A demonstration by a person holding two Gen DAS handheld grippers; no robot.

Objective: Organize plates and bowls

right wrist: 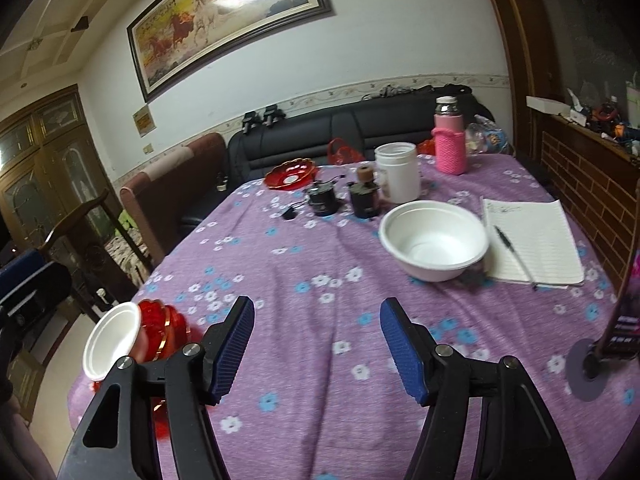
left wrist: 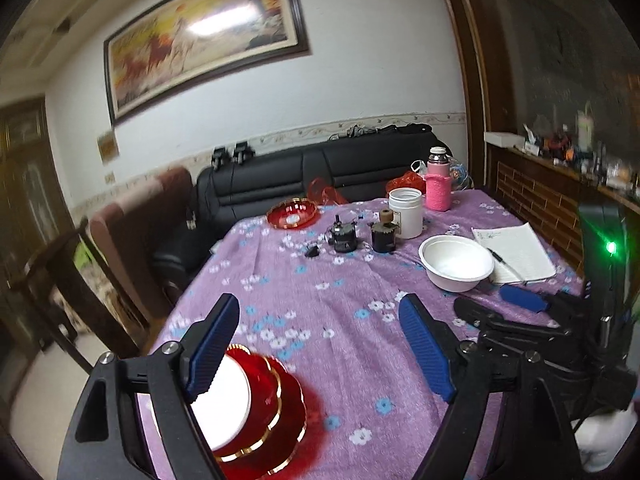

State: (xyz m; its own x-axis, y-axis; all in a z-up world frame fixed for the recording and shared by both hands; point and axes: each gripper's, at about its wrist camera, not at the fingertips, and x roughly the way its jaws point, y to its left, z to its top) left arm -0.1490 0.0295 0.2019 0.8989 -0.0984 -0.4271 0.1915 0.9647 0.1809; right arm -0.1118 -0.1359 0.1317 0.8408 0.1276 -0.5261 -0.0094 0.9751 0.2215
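Note:
A stack of red gold-rimmed plates (left wrist: pixel 280 412) with a white bowl (left wrist: pixel 226 404) on top sits at the near left table corner, under my left gripper's left finger; it also shows in the right wrist view (right wrist: pixel 160 330). My left gripper (left wrist: pixel 320 344) is open and empty above the cloth. My right gripper (right wrist: pixel 318 344) is open and empty; it shows in the left wrist view (left wrist: pixel 516 304). A large white bowl (left wrist: pixel 456 262) (right wrist: pixel 434 242) stands beside a notebook. A single red plate (left wrist: pixel 291 213) (right wrist: pixel 290 175) lies at the far edge.
The table has a purple flowered cloth (right wrist: pixel 320 264). At the back stand a white jar (right wrist: pixel 397 172), a pink flask (right wrist: pixel 450 140) and two dark small parts (right wrist: pixel 322 198). A notebook with a pen (right wrist: pixel 528 240) lies right. A phone stand (right wrist: pixel 592 360) is near right. Chairs stand left.

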